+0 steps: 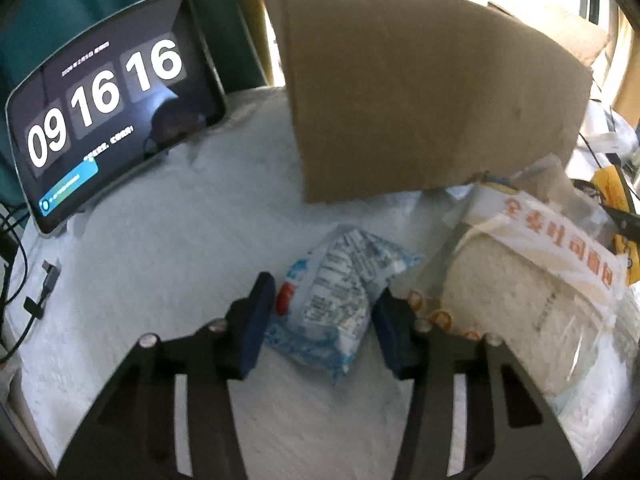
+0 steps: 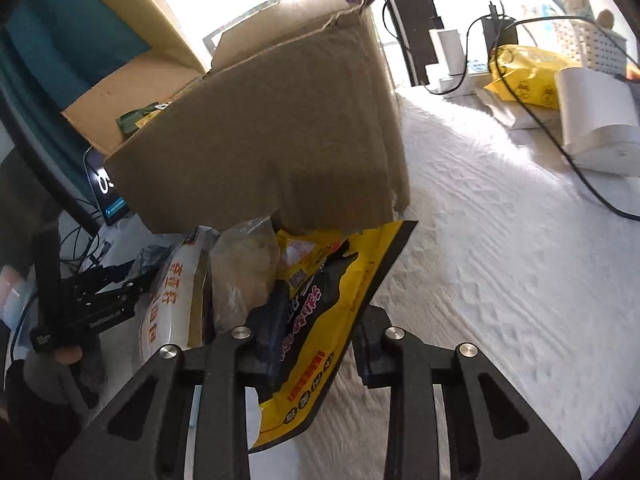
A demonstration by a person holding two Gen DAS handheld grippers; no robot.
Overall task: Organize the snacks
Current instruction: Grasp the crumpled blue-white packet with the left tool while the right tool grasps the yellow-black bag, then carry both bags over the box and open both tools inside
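In the left wrist view a blue-and-white snack packet (image 1: 340,280) lies on the white textured cloth (image 1: 180,240). My left gripper (image 1: 326,320) has its blue pads pressed against both sides of it. In the right wrist view my right gripper (image 2: 318,344) is shut on a yellow-and-black snack packet (image 2: 340,272), which stands tilted on edge between the pads. A large bag of sliced bread (image 1: 520,280) with orange lettering lies just right of the blue packet. A brown cardboard box (image 2: 280,140) stands behind the snacks with one flap hanging over them. The box holds a green packet (image 2: 138,116).
A tablet showing a clock (image 1: 100,108) leans at the back left, with cables (image 1: 40,292) beside it. At the right back sit a white device (image 2: 600,120), a yellow bag (image 2: 528,76) and a black cable (image 2: 580,168). White cloth (image 2: 500,260) stretches to the right.
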